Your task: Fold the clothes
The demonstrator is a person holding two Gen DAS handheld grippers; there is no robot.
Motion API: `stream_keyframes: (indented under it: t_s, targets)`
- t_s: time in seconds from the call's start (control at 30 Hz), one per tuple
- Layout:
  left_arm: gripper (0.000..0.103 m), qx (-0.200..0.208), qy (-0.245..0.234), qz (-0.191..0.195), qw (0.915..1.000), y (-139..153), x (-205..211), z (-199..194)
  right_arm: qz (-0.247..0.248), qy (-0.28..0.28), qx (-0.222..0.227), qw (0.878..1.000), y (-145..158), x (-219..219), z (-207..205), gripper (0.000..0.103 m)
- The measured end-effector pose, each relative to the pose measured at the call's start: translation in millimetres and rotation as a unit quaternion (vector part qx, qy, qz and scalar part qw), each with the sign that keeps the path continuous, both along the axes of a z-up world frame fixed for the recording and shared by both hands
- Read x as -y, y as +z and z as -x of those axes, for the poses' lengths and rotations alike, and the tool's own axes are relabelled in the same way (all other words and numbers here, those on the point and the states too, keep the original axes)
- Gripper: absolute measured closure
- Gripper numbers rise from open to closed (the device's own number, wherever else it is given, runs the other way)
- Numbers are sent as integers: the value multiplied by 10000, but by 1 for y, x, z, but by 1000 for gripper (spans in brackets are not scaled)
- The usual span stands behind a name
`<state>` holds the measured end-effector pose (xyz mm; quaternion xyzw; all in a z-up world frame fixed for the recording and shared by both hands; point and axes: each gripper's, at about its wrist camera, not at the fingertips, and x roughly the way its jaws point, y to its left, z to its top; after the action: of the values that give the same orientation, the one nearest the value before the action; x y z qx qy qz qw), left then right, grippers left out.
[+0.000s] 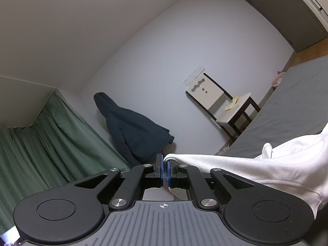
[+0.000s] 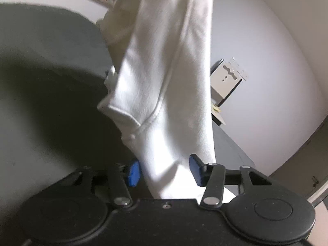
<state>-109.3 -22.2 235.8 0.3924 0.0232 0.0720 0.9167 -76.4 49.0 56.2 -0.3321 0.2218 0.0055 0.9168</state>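
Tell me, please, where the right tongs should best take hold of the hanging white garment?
Probably at the lower hem edge of the white garment, coming up from below. The cloth hangs lengthwise from the left tongs, shut on its top, and its bottom already drops between the pads of the right tongs, which stand apart.

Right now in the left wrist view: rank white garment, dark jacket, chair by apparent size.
1. white garment, though nearness to the camera inflates it
2. dark jacket
3. chair, smallest and farthest
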Motion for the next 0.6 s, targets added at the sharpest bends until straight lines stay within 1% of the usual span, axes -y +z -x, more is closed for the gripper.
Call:
stream_keyframes:
  t_s: [0.03,0.07,0.1,0.17,0.27,0.3,0.33,0.37,0.4,0.53,0.6]
  targets:
    - [99,-12,13,13,10000,0,-1,0,-100,39,6,9999,2,2,-1,72]
    - [99,-25,29,26,10000,0,-2,0,-227,55,17,9997,6,5,-2,85]
    - [99,-35,45,37,10000,-1,-3,1,-419,73,36,9991,10,11,-3,95]
    - [99,-52,81,55,9999,-2,-6,2,-782,87,82,9969,20,21,-6,97]
    - [99,-73,151,110,9998,-5,-10,5,-831,99,236,9962,30,31,-10,97]
    - [99,-68,181,125,9997,-7,-11,6,-850,83,355,9957,34,29,5,97]
    - [99,-60,212,137,9997,-8,-12,7,-974,43,457,9942,43,37,4,97]
    - [99,-53,243,150,9996,-9,-14,8,-1120,19,521,9923,55,59,13,98]
    - [99,-40,278,162,9995,-11,-15,10,-1242,8,630,9903,65,70,14,99]
    - [99,50,414,204,9989,-16,-22,19,-1307,14,1278,9832,112,111,6,99]
    - [99,220,423,194,9987,-15,-24,28,-1514,57,1559,9761,140,129,5,99]
